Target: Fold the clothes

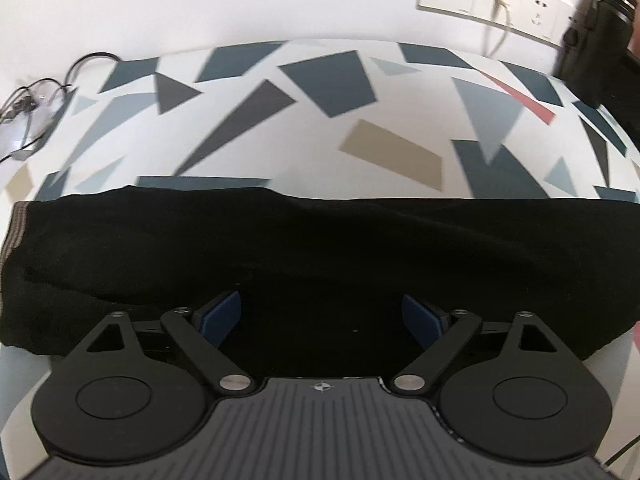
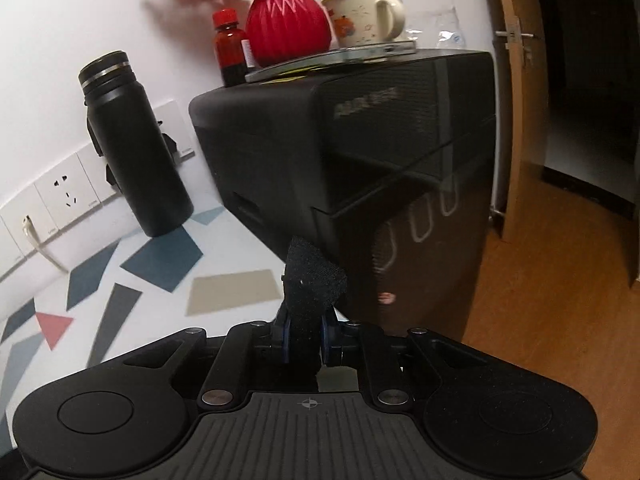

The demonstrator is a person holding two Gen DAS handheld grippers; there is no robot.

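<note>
My right claw (image 2: 306, 338) is clamped on a corner of the black garment (image 1: 320, 256) lying across the patterned worktop (image 1: 320, 120), so I should bring my left claw (image 1: 322, 320) (jaws wide apart) onto the near hem and pull level

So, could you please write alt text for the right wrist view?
The right gripper is shut on a bunched corner of black cloth, above a patterned table. Behind stand a black flask and a black box.
</note>
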